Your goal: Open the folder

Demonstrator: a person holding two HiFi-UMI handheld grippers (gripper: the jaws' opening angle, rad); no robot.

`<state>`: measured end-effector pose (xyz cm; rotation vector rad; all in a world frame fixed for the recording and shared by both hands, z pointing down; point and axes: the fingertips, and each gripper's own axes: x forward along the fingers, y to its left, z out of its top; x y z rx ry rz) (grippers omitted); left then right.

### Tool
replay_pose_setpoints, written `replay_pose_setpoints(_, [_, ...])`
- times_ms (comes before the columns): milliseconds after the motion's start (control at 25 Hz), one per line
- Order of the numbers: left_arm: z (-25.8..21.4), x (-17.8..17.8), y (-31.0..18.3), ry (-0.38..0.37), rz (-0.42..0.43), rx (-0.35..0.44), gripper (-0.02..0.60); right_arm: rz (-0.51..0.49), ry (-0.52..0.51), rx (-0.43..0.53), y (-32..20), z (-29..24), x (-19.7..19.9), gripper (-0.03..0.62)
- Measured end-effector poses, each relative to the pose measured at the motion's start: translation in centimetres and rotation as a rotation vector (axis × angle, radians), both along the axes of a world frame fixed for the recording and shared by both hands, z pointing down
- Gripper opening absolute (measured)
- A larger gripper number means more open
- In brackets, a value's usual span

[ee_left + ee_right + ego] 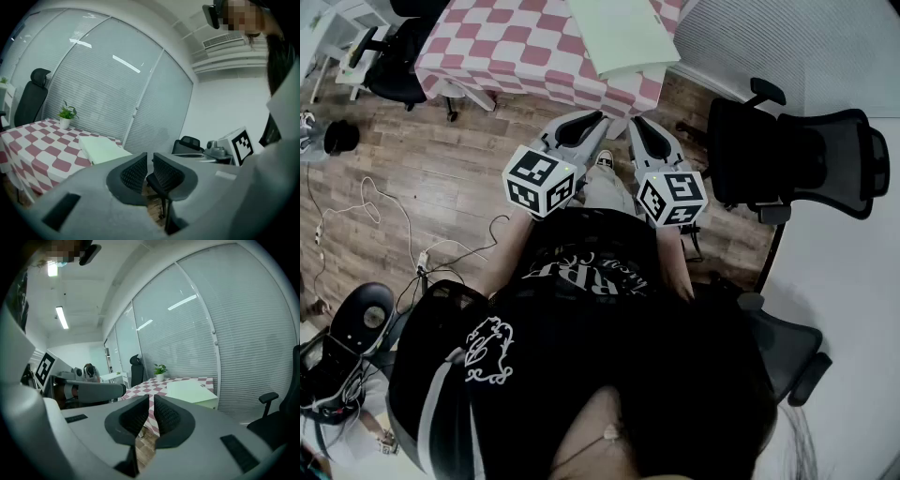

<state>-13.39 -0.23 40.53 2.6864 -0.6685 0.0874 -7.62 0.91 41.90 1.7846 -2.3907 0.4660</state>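
Unopened, the pale green folder (619, 37) lies flat on the near corner of the bench (516, 47), which wears a red-and-white checked cloth; one edge of the folder reaches the bench's rim. Nothing touches it. A small potted plant (67, 115) stands on the far side of the bench, well apart from the folder.

Both grippers are held side by side close to the person's chest, short of the bench and pointing towards it, roughly level. The left gripper (596, 122) has its jaws only a narrow slit apart, with nothing between them. The right gripper (639, 124) has its jaws drawn together at the tips, also empty.

Beyond them, a black office chair (806, 155) stands on the wooden floor (441, 169) to the person's right, another black chair (394, 56) sits at the bench's left end, and loose cables (384, 225) trail across the boards.
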Motion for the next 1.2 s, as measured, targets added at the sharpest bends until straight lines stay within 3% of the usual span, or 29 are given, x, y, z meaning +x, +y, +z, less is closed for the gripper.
replay_pose_setpoints(640, [1.1, -0.7, 0.6, -0.031, -0.002, -0.01, 0.054, 0.022, -0.044, -0.014, 1.0, 1.0, -0.3, 0.035])
replay_pose_setpoints(920, [1.9, 0.9, 0.1, -0.047, 0.03, -0.03, 0.054, 0.037, -0.059, -0.045, 0.3, 1.9, 1.1, 0.035])
replay_pose_setpoints(1200, [2.7, 3.0, -3.2, -0.082, -0.004, -0.041, 0.054, 0.01, -0.068, -0.062, -3.2, 2.9, 4.0, 0.035])
